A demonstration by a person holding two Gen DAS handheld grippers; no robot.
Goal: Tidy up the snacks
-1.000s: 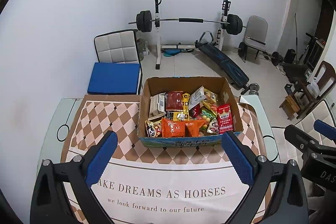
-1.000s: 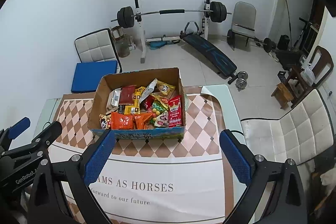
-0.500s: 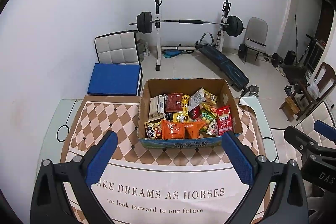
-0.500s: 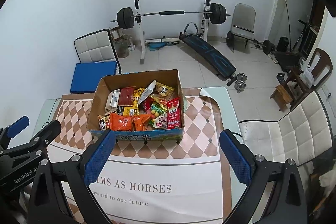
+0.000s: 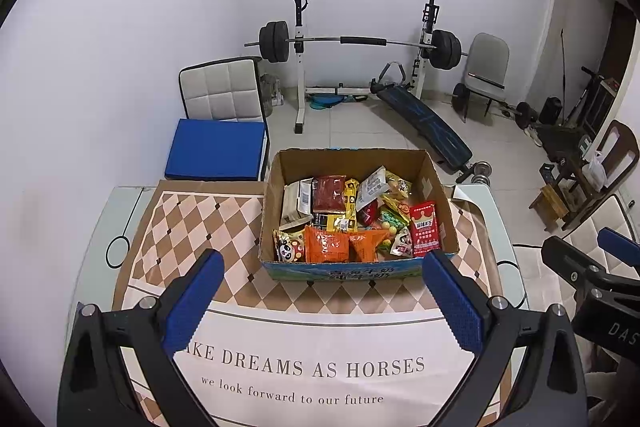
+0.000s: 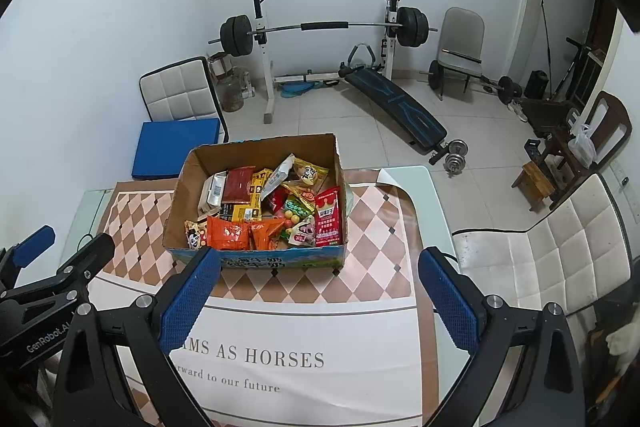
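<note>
An open cardboard box (image 5: 440, 195) (image 6: 178, 199) sits on the far half of the table, packed with several snack packets. Among them are orange bags (image 5: 326, 245) (image 6: 228, 233), a red packet (image 5: 424, 229) (image 6: 329, 217) and a dark red pack (image 5: 329, 187). My left gripper (image 5: 322, 283) hovers open above the tablecloth, just short of the box's near wall. My right gripper (image 6: 318, 281) is open too, at a similar height, with the box ahead and slightly left. Neither holds anything.
A checkered tablecloth (image 5: 192, 223) with printed lettering covers the glass table (image 6: 424, 183). A white padded chair (image 6: 560, 259) stands at the right, another chair with a blue cushion (image 5: 218, 147) beyond the table. A barbell rack (image 5: 352, 43) and a bench (image 6: 396, 107) fill the back.
Both grippers have crept slightly forward and lower toward the box, which now sits a little lower and nearer in each view. Jaws stay wide apart.
</note>
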